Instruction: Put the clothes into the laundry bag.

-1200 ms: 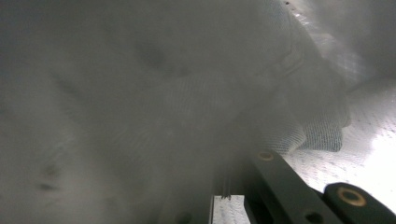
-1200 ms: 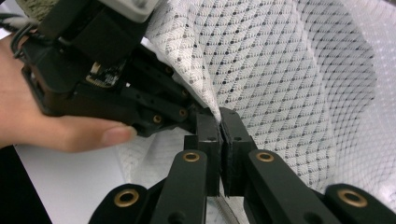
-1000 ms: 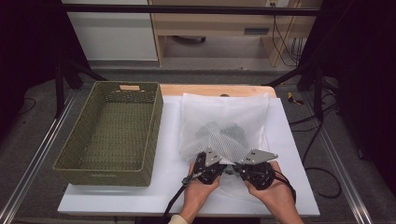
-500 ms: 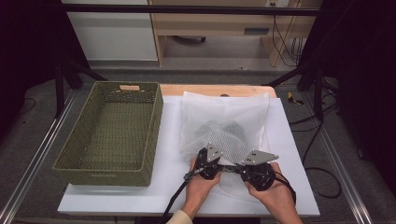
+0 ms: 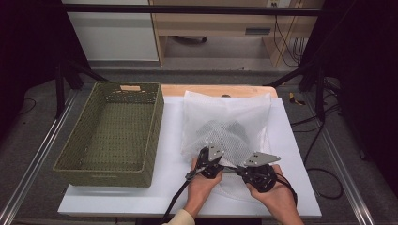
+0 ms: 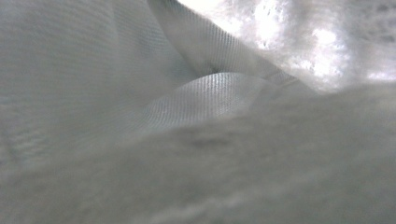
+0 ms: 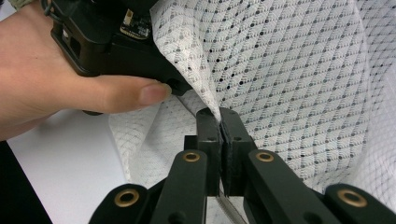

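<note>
High view first: we see our white mesh laundry bag (image 5: 225, 126) lying on the white table top (image 5: 169, 164), just right of the olive-green woven rectangular basket (image 5: 110, 133), with dark items inside the mesh. A small tan label (image 5: 130, 87) sits on the basket's far rim; we cannot read any writing on it. Our left gripper (image 5: 210, 161) and right gripper (image 5: 253, 169) both sit at the bag's near edge, close together. Right gripper view shows our right gripper's black jaws pressed together, pinching an edge of the mesh (image 7: 219, 114). Left gripper view shows blurred white fabric (image 6: 205, 98) up close; its jaws are closed, and what they pinch we cannot tell.
</note>
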Action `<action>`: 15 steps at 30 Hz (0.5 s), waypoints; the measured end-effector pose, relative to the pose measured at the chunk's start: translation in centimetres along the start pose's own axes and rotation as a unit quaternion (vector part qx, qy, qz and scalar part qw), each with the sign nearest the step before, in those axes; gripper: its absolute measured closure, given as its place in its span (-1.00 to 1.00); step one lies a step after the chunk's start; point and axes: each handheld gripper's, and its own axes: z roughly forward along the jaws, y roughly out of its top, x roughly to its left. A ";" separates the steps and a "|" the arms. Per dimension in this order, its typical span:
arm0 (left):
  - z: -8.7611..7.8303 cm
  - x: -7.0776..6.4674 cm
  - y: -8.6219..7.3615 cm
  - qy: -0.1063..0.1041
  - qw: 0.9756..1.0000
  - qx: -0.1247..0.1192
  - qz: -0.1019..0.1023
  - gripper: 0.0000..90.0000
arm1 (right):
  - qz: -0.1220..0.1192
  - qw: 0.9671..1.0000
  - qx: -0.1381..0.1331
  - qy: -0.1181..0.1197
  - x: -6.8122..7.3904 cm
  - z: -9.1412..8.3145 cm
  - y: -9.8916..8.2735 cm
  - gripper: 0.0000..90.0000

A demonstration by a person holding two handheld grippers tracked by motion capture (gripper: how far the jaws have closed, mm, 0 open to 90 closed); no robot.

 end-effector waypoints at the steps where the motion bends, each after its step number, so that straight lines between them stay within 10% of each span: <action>1: 0.0 0.0 0.0 0.000 1.000 0.000 0.000 1.00 | 0.002 1.000 -0.001 0.000 0.0 0.0 0.0 0.97; 15: 0.1 0.0 0.1 0.012 1.000 0.002 0.001 1.00 | 0.001 1.000 0.000 0.003 0.1 0.1 0.0 0.97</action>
